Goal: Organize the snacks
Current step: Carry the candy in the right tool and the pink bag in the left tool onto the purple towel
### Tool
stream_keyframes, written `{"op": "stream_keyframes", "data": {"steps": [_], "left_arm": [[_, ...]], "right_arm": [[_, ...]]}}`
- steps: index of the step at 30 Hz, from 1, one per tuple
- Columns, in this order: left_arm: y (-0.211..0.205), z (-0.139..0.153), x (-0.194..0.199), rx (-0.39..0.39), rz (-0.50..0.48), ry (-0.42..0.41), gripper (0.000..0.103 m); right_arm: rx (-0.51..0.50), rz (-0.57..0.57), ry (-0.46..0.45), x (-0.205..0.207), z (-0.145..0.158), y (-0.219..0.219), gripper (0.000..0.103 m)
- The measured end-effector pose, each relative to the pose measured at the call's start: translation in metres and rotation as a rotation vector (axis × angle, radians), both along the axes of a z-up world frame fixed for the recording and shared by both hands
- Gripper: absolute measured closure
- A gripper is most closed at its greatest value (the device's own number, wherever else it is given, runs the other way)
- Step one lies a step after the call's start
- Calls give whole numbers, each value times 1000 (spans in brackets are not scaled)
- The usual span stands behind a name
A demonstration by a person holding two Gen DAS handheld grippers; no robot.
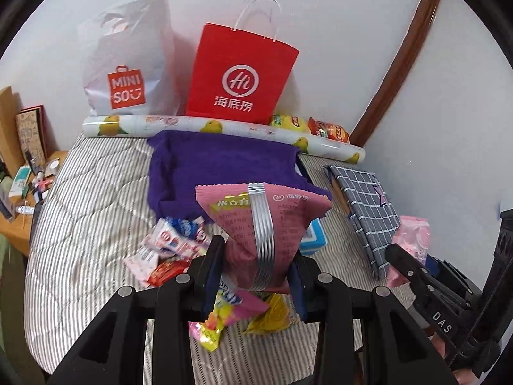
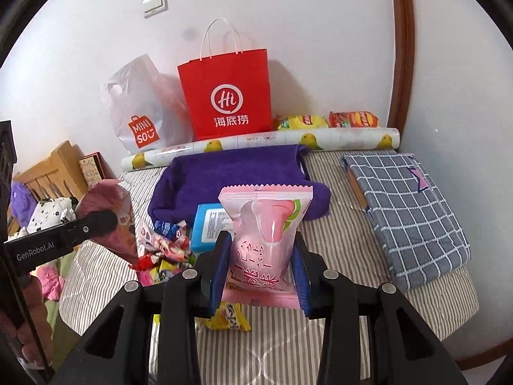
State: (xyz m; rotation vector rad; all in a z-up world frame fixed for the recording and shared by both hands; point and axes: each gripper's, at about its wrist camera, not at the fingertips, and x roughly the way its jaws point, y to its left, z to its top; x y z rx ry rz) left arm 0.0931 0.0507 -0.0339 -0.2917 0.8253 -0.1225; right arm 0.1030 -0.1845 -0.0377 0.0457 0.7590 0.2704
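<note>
A: Holding steady? The left gripper (image 1: 256,263) is clamped narrow on a dark pink packet (image 1: 266,224), low down, so most of the packet stands free above the jaws.

B: Same on the right. The right gripper (image 2: 261,269) pinches a pale pink pouch (image 2: 267,240) across its middle, upright, lifted off the quilt (image 2: 336,327).

A: My worry is slip. Both wrappers look slick and puffy; squeeze too lightly and they slide out, too hard and one may burst.

B: Below us lies the loose pile of sweets (image 2: 166,250), with a blue pack (image 2: 211,224) just beside it. A dropped packet would land back in that heap.

A: Both tools point forward and slightly down, side by side, the right one a little ahead. They sit close, so swinging either across could knock the other.

B: Beyond is the purple cloth (image 1: 224,166), then the paper roll (image 1: 224,128), and against the wall the red bag (image 1: 240,73) and white bag (image 1: 128,64). Which one takes the snacks, I cannot tell.
</note>
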Motion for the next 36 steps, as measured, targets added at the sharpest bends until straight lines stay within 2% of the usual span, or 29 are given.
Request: {"op": "stream_keyframes", "data": {"steps": [11,22,30,36], "left_arm": [[-19,1,73,14,-52,6,68],[-6,-7,149,125,-42,19,68],[16,-27,199,150,-28,31,68],[31,-51,235,139,-24,78,68]], "right_arm": [[6,-4,-7,64,7,-4,66],[-32,-13,27,157,-14,15,66],[-49,-13,42,213,-32,32,66],[-70,-5,71,245,-52,44,66]]}}
